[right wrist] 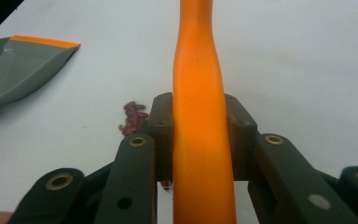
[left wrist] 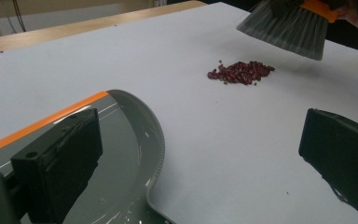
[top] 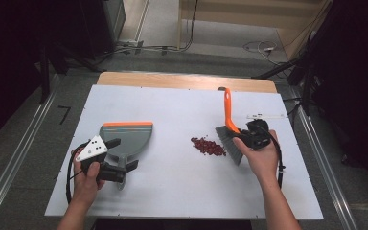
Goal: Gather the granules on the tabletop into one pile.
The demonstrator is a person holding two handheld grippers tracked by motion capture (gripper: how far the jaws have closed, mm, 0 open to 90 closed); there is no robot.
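Sweeping step in hand, by the look of it: red beans (top: 208,145) heaped in a small pile on the white tabletop (top: 182,187), between dustpan (top: 126,137) and brush (top: 230,139), touching neither

Right gripper (top: 252,134) clamped on the brush's orange handle (right wrist: 199,116), jaws pressed against both sides of it as seen in the right gripper view; grey bristles (left wrist: 286,29) hanging just beyond the pile on its far side from the pan, lifted clear of the tabletop in the left gripper view, a shadow beneath them

Left gripper (top: 116,154) hovering at the dustpan's handle end, jaws spread wide with nothing pinched: one jaw over the grey tray, the other over bare table beside it. Pan lying flat, orange lip (top: 127,124) pointing away from the person rather than at the beans

Next, in judgement: close on the pan's handle first, then turn the lip toward the pile and hold it flat on the table. Afterwards lower the bristles behind the beans and draw them in short strokes toward the lip. Risks: beans rolling off sideways, or the pan sliding under the push if left loose
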